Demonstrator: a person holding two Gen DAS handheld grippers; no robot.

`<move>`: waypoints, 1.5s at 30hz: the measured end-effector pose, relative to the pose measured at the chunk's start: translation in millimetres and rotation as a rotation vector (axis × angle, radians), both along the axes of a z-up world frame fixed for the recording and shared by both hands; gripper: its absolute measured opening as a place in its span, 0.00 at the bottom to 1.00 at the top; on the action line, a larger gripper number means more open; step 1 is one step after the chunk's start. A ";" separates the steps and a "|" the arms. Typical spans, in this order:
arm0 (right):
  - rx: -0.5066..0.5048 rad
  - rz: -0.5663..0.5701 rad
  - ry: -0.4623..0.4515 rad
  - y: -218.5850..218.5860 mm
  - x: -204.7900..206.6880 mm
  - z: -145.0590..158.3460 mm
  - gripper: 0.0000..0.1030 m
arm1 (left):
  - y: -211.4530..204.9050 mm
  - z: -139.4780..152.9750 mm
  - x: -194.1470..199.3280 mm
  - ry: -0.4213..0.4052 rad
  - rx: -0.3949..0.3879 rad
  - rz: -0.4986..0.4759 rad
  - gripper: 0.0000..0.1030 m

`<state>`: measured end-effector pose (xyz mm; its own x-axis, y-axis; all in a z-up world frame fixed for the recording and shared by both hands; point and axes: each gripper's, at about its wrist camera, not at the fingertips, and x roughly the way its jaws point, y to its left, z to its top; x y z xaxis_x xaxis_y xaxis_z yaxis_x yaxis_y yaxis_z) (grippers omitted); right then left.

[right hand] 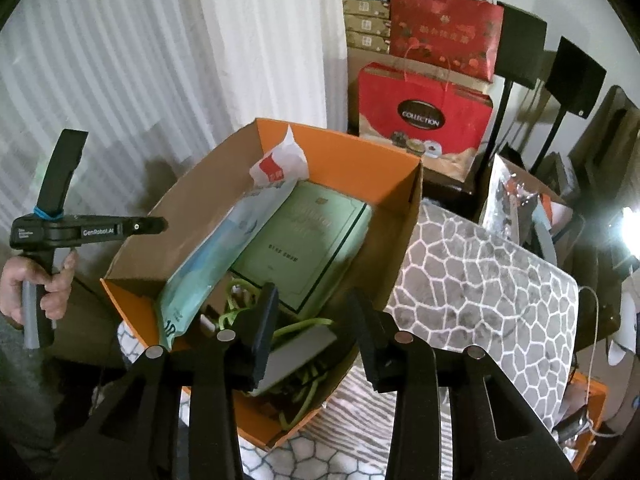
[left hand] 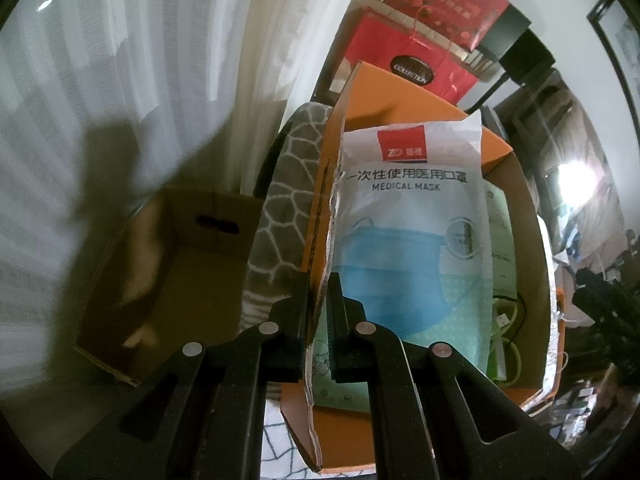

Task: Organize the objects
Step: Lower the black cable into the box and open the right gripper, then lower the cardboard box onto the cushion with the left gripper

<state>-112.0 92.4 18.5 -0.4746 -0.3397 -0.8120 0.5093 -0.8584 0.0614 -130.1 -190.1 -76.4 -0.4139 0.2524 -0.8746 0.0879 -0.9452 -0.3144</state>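
A: Right tool [right hand: 312, 340] first, it's nearest. Jaws partly apart, nothing pinched. A grey flat slab [right hand: 298, 354] lies just under and between the fingers, on top of the green cable [right hand: 304, 396] in the near corner of the orange carton [right hand: 360, 160]. Can't tell if the left pad touches it.

B: So it's loose in the box?

A: My read, yes. It sits in the near right corner, long axis running roughly left to right across the tool's gap, slightly tilted.

B: Left tool?

A: Left tool [left hand: 318, 300] is shut on the torn left wall of the orange carton, pinching the cardboard edge. It steadies the box, carries nothing else. The hand [right hand: 38, 288] holding it shows at the left edge of the right view.

B: What's past the slab?

A: Green box [right hand: 308, 244] lying flat mid-carton, long axis pointing away toward the far wall. Medical mask pack [left hand: 412, 240] leans along the left wall just beside the left tool, top flap reaching the far corner.

B: Which hand for the next move?

A: Right. It's free and directly over the contents; left is tied up on the wall. An empty brown carton [left hand: 180, 264] sits left of the orange one.
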 end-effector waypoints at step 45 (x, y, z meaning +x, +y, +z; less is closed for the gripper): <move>-0.109 -0.384 0.152 100.7 64.1 3.2 0.99 | 123.3 93.8 106.5 0.386 -0.255 -0.110 1.00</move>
<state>-47.9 193.1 21.7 -0.6949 -0.1949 -0.6922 0.1638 -0.9802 0.1115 -23.5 -66.8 17.5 -0.7036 0.1098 -0.7020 -0.0942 -0.9937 -0.0610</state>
